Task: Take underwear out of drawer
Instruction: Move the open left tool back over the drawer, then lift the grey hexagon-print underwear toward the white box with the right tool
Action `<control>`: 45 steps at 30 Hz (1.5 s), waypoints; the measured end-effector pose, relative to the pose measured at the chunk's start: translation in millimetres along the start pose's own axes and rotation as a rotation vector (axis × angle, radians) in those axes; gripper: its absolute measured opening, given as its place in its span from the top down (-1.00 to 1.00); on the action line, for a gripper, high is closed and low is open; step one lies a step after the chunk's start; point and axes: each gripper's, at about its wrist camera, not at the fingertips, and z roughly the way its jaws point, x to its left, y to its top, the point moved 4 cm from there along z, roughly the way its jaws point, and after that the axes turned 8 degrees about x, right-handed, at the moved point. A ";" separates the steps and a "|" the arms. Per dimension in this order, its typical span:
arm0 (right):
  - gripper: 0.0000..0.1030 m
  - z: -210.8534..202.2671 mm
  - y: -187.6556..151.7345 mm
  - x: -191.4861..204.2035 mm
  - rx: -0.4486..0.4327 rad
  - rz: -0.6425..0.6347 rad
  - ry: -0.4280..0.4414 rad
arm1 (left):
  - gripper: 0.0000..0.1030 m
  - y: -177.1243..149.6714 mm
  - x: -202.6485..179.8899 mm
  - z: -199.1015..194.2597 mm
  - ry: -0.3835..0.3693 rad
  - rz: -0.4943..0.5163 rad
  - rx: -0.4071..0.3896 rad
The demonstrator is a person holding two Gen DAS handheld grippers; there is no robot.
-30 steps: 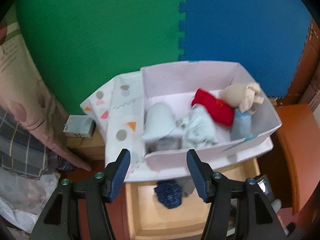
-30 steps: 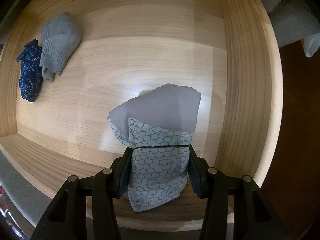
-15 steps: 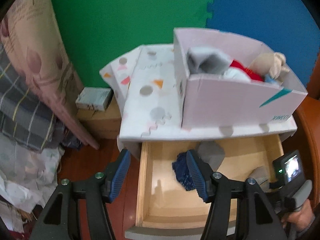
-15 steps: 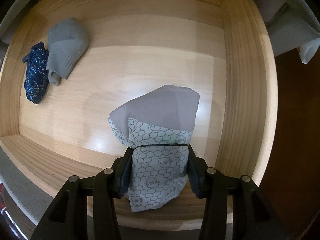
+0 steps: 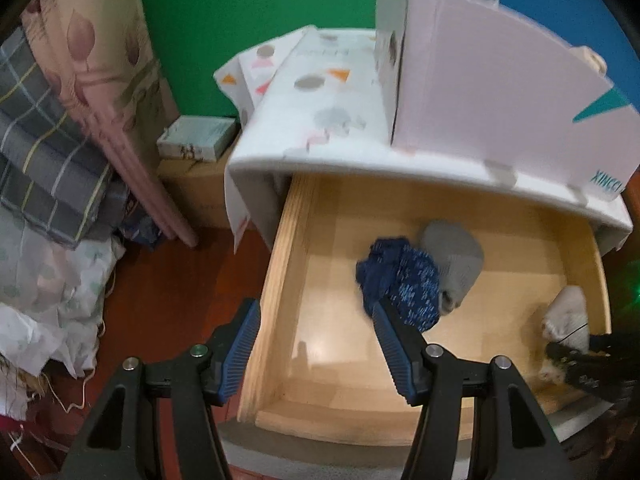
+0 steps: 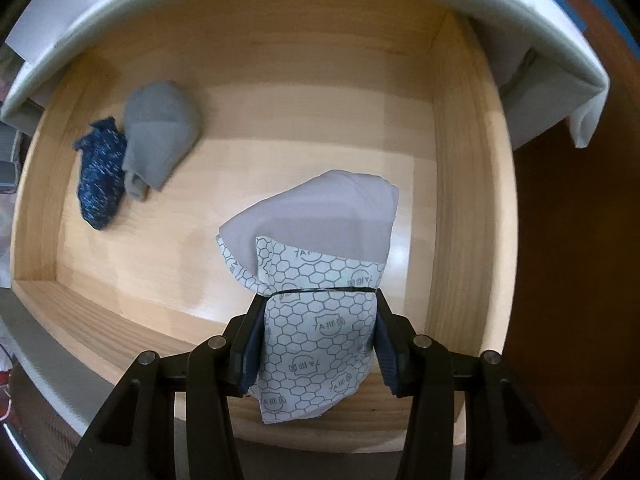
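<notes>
We see the right tongs (image 6: 318, 340) clamped on hexagon-print underwear (image 6: 316, 280), hanging above the drawer (image 6: 456, 184) floor; left tongs (image 5: 316, 344) half-open, empty, poised toward the navy underwear (image 5: 404, 284).

Left tongs (image 5: 316, 344) lower — nearer drawer (image 5: 276, 280)

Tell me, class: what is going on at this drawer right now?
A person is emptying an open wooden drawer with two handheld grippers. The right gripper is shut on a folded hexagon-print underwear, held above the drawer floor. The left gripper is open and empty, over the drawer's left wall, near a dark blue speckled garment and a grey garment lying side by side in the drawer.
</notes>
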 end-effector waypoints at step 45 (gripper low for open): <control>0.13 -272.6 93.7 20.8 -0.447 -0.056 0.081 | -0.17 -23.8 28.5 17.6 -0.024 -0.131 -0.025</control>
